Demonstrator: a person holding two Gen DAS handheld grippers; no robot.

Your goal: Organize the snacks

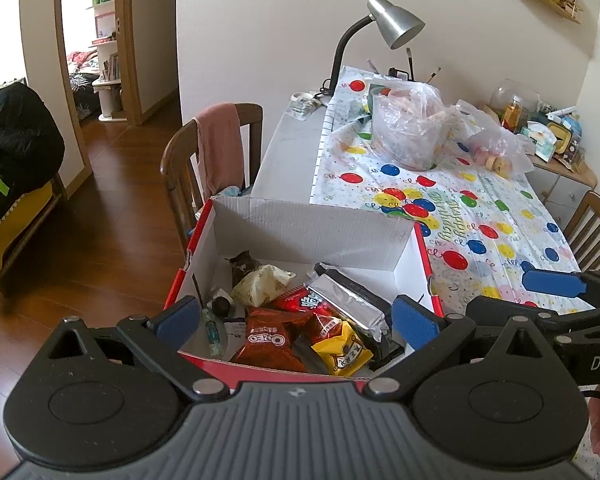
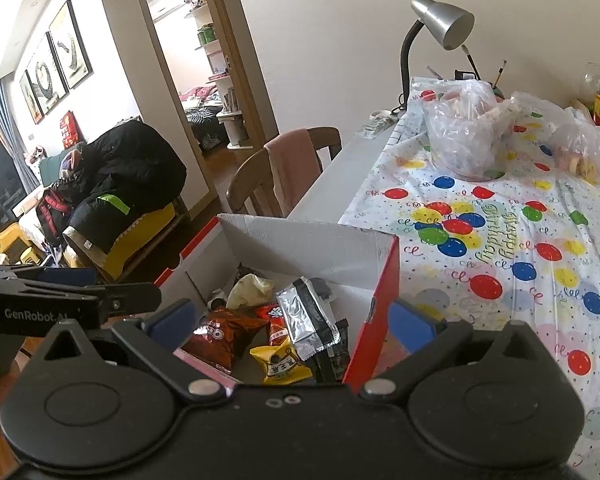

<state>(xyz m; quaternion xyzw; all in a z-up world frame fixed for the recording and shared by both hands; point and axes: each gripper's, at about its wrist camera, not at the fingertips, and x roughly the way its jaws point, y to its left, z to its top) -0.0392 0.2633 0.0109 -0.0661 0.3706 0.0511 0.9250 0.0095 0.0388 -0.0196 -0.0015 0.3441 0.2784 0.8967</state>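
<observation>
Open red-and-white cardboard box (image 1: 316,232) on table edge; inside, loosely piled: brown Oreo pack (image 1: 265,338), yellow pouch (image 1: 342,350), silver packet (image 1: 346,304), cream bag (image 1: 261,286); smaller items unclear

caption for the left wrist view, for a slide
Open left gripper poised over a red-and-white box of mixed snack packets.

Both wrist cameras look down, close, into the snack box (image 1: 312,236), sharing the table (image 2: 500,240) beyond.

Corrugated cardboard box (image 1: 308,228); glossy foil packet (image 1: 348,300); brushed-metal lamp (image 1: 396,20).
</observation>
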